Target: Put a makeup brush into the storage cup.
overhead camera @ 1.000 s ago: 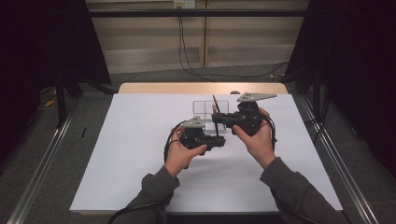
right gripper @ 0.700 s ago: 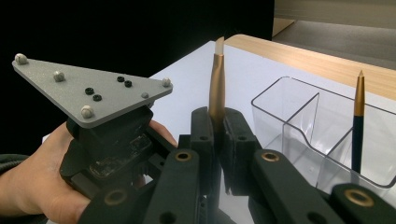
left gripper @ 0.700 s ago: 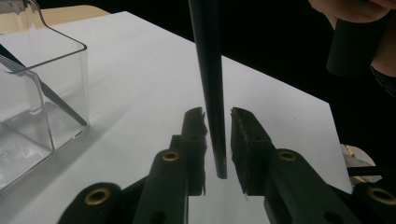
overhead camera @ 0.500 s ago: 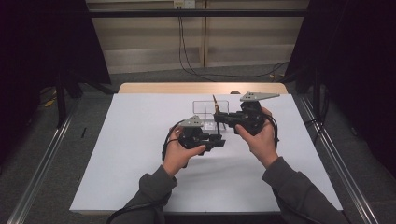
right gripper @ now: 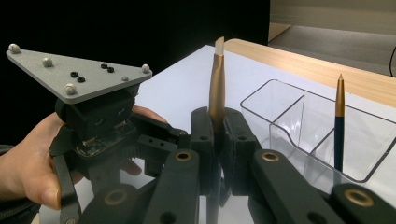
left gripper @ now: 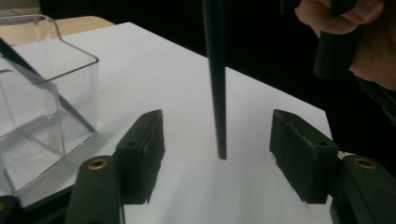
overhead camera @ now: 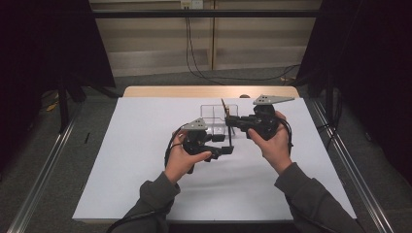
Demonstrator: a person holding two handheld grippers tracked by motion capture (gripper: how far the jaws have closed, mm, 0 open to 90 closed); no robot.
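Right claw (right gripper: 217, 140): clamped on the slim brush with black handle, gold ferrule and pale tip (right gripper: 217, 79), held upright above the desk's white sheet (overhead camera: 136, 145), near the far edge.
Left claw (left gripper: 217, 154): jaws have just been opening; the brush's lower handle (left gripper: 217, 84) stands between them, pads clear of it.
Clear plastic divided organiser tray (overhead camera: 214, 112): at the far edge, just beside the brush (a second gold-and-dark brush (right gripper: 339, 126) leans inside).
Risk: only one grip remains, so the brush could pivot or slip; swinging it trayward might knock the light tray's wall.
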